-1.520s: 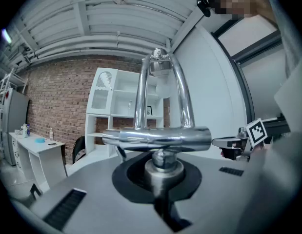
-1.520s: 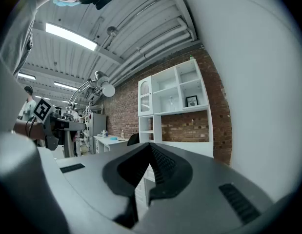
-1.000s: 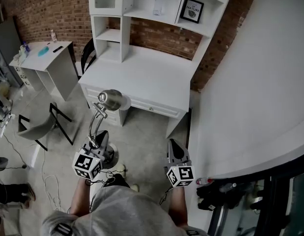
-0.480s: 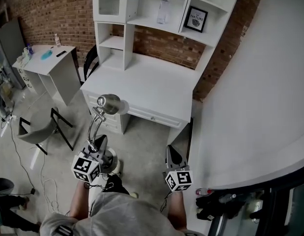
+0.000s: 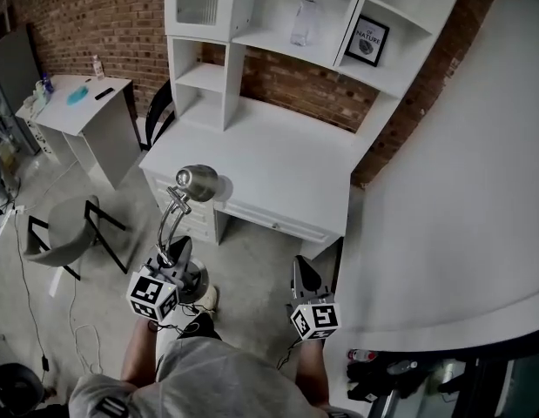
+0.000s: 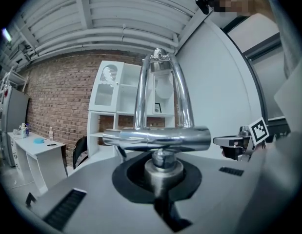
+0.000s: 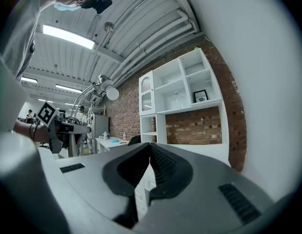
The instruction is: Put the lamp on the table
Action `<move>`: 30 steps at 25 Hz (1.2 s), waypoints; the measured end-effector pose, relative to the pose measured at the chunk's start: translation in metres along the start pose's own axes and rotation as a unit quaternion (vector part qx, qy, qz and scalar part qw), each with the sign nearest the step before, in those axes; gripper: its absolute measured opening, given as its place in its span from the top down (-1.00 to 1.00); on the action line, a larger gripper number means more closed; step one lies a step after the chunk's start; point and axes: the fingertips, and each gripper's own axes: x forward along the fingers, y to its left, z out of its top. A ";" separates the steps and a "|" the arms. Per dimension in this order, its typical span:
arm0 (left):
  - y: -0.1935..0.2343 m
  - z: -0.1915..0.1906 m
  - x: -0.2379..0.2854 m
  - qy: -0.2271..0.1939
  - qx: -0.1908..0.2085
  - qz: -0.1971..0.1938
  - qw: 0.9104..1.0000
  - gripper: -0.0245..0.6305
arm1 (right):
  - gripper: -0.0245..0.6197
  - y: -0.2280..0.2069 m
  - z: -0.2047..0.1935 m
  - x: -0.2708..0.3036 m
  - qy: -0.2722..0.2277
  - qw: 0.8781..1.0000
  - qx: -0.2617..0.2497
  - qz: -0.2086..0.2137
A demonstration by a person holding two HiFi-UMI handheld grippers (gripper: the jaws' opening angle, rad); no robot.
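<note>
The chrome desk lamp stands upright in the air over the floor, its round head just in front of the white desk. My left gripper is shut on the lamp low on its stem, above the round base. In the left gripper view the lamp's crossbar and twin curved tubes rise straight from the left gripper. My right gripper hangs to the right, shut with nothing in it. In the right gripper view the right gripper has its pads together, with the lamp at upper left.
A white hutch on the desk holds a bottle and a framed picture. A small white side table, a grey chair and a black chair stand left. A curved white wall runs along the right.
The desk and hutch have shifted a little in the head view as the person moves. The lamp stays in the left gripper, and the right gripper stays shut.
</note>
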 end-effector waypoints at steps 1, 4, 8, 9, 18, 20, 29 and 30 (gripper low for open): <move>0.007 0.001 0.008 0.001 -0.001 -0.003 1.000 0.92 | 0.85 -0.002 0.003 0.010 -0.001 1.000 0.000 -0.002; 0.029 0.009 0.035 0.002 -0.002 -0.015 1.000 0.92 | 0.85 -0.011 0.012 0.044 -0.004 1.000 0.000 -0.013; 0.061 0.024 0.073 0.009 -0.002 -0.024 1.000 0.92 | 0.85 -0.018 0.026 0.094 0.003 1.000 0.000 -0.019; 0.067 0.026 0.081 0.009 0.000 -0.027 1.000 0.92 | 0.85 -0.019 0.028 0.104 0.005 1.000 0.001 -0.019; 0.116 0.029 0.131 -0.007 0.003 -0.047 0.999 0.92 | 0.85 -0.021 0.021 0.177 0.009 1.000 -0.003 -0.025; 0.127 0.032 0.140 -0.010 0.003 -0.053 0.999 0.92 | 0.85 -0.021 0.020 0.192 0.007 1.000 -0.003 -0.029; 0.175 0.029 0.170 -0.003 0.019 -0.074 0.997 0.92 | 0.85 -0.016 0.015 0.241 -0.001 0.999 0.000 -0.054; 0.179 0.028 0.172 0.001 0.020 -0.076 0.997 0.92 | 0.85 -0.015 0.014 0.244 -0.001 0.998 0.000 -0.057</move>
